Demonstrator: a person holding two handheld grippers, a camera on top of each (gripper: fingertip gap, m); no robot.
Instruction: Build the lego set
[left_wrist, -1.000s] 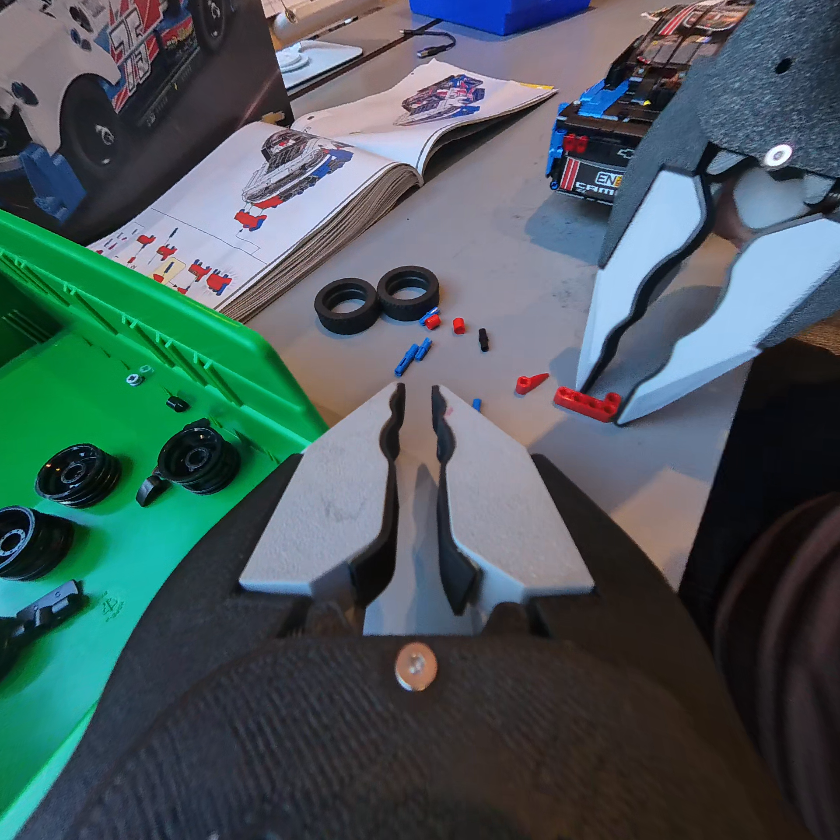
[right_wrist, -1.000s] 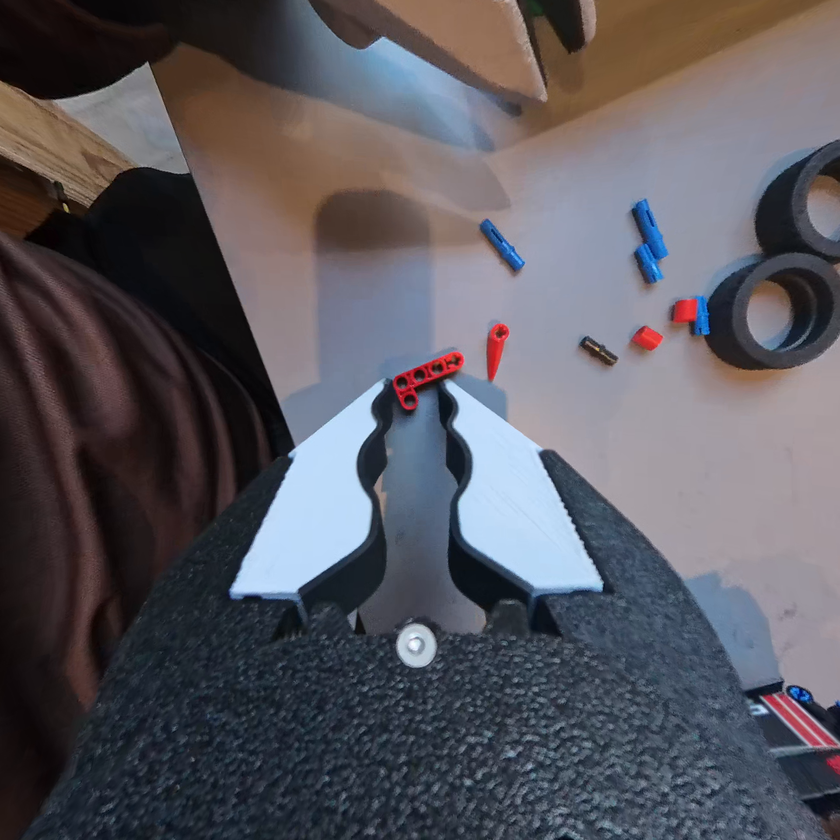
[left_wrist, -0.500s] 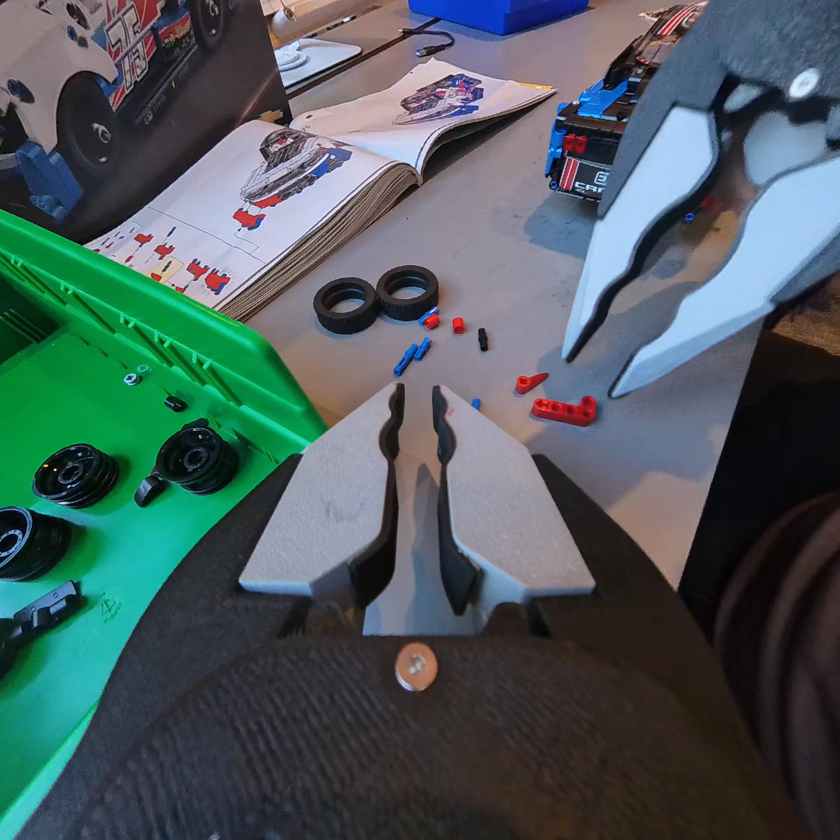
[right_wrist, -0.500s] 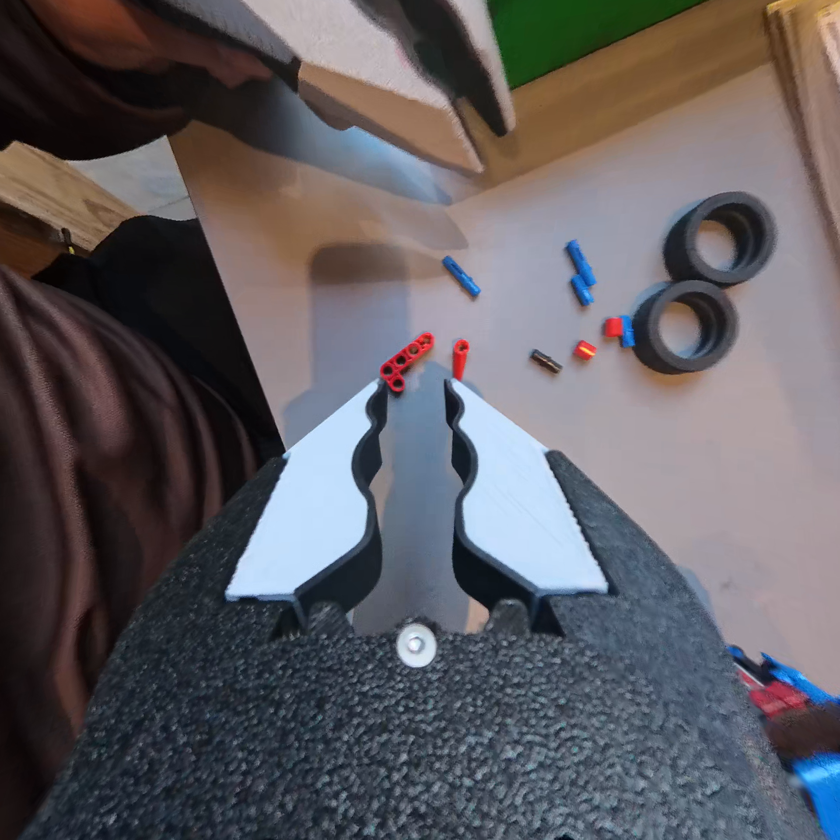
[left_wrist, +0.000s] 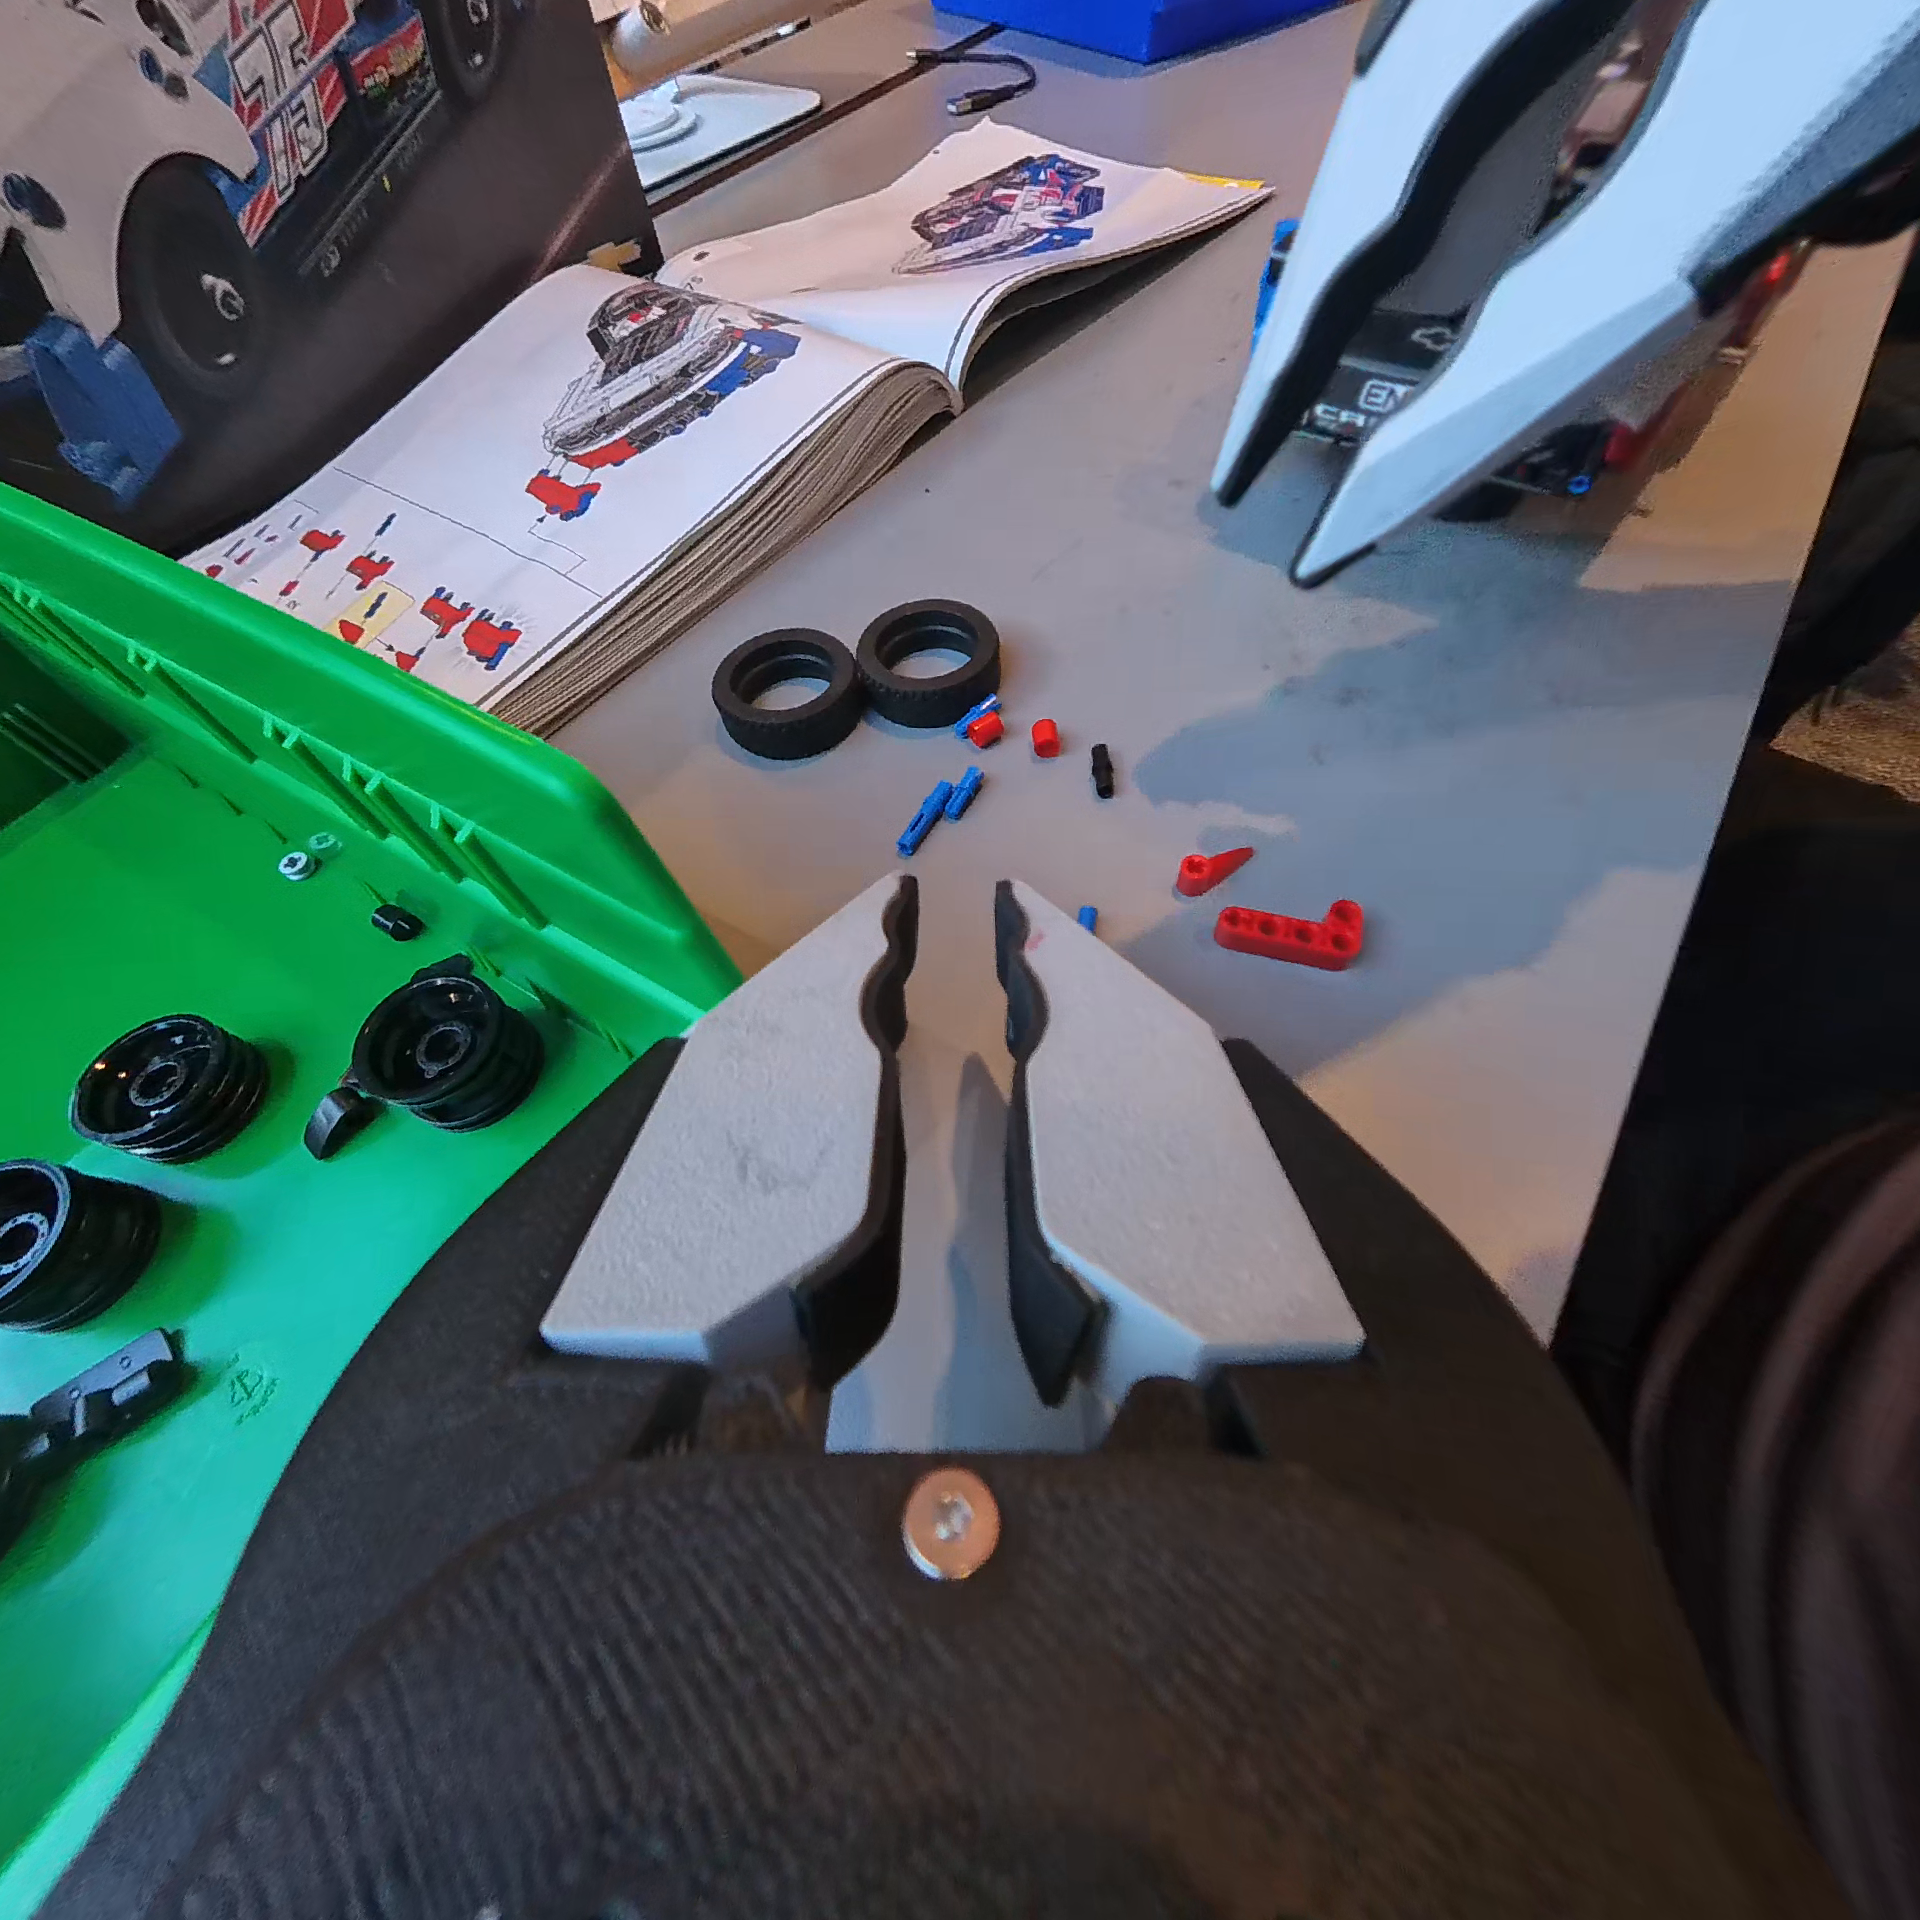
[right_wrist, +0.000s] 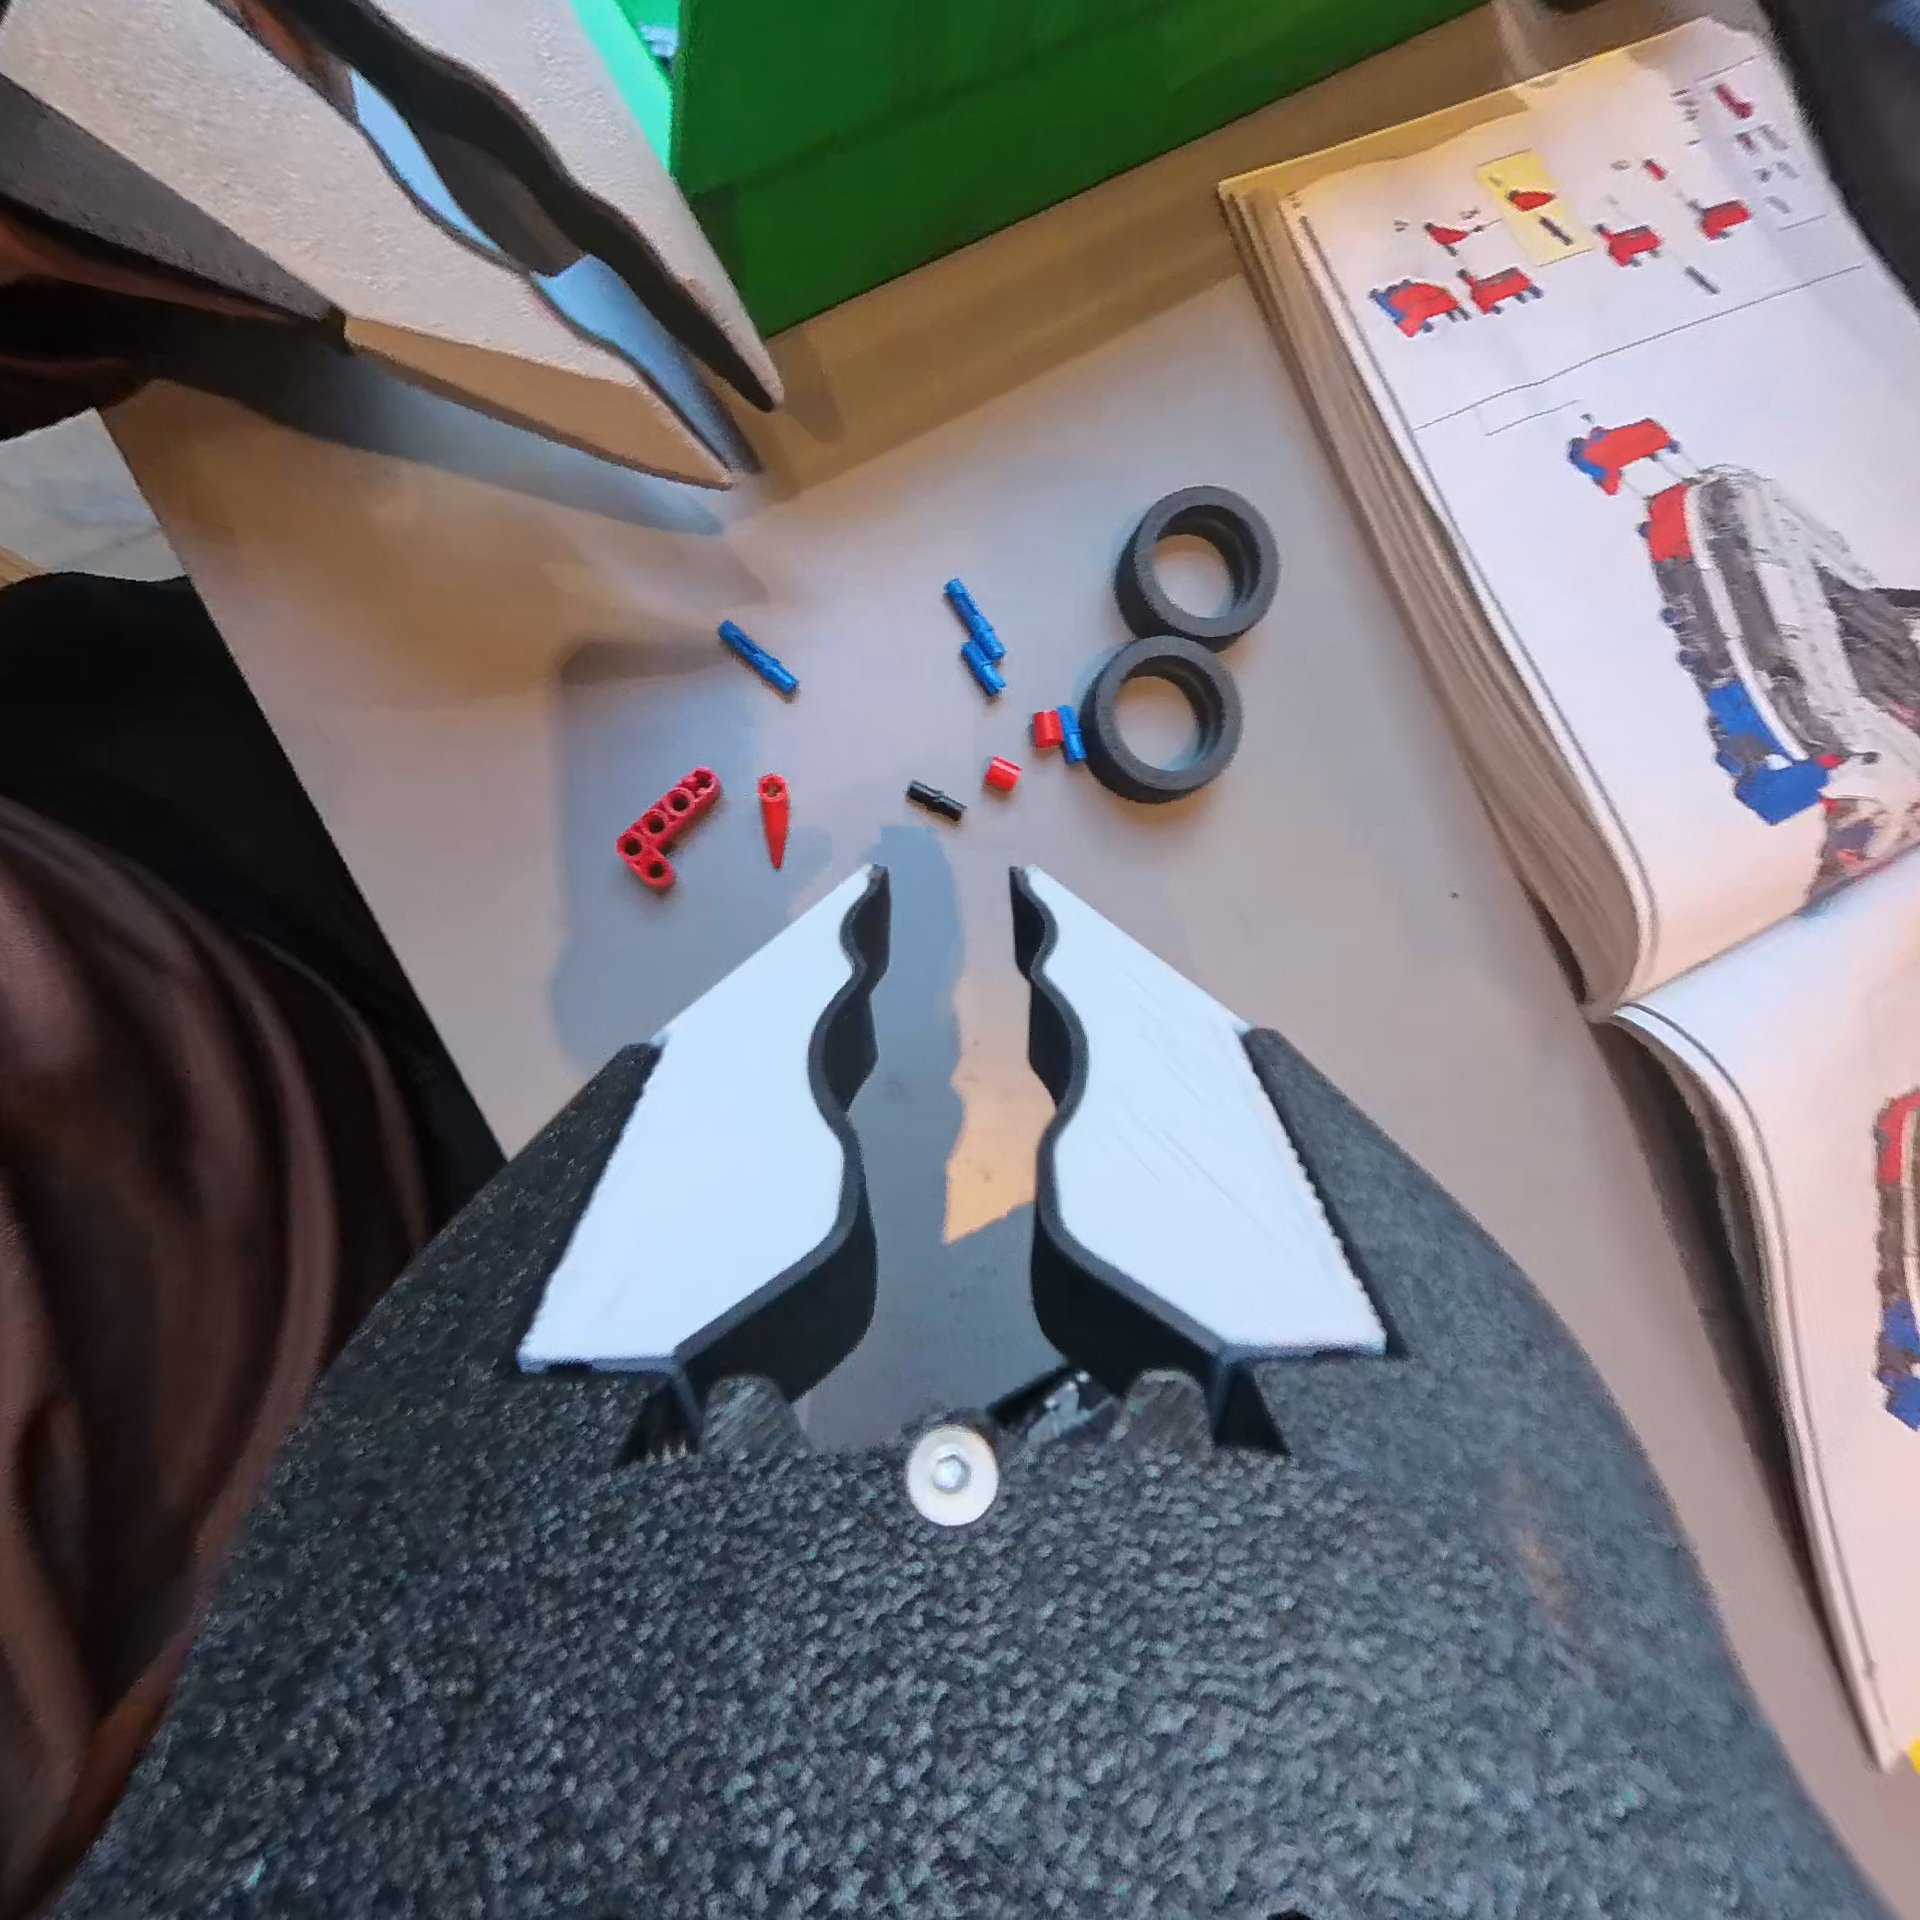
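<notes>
- My left tongs (left_wrist: 954, 896) hover low over the table (left_wrist: 1455, 727) beside the green bin (left_wrist: 312, 727), slightly spread and gripping nothing, apparently parked while the other pair works.
- Just past their tips lies the red L-beam (left_wrist: 1294, 933), flat on the table with a red pointed piece (left_wrist: 1210, 868) beside it; both sit near the table edge, likely within easy reach for the next grab.
- A little farther: blue pins (left_wrist: 940, 808), a black pin (left_wrist: 1101, 769), two small red bushes (left_wrist: 1013, 730) and two tyres (left_wrist: 857, 677) touching side by side, loose parts I judge were laid out for this step.
- Black rims (left_wrist: 447, 1049) wait inside the bin.
- My right tongs (right_wrist: 948, 883) hang well above the parts, spread and empty, not on any piece.
- Beyond, the manual (left_wrist: 644, 416) lies open, presumably for checking the step.
- Farthest, the part-built car (left_wrist: 1382, 400) stands behind my right tongs, mostly hidden.
</notes>
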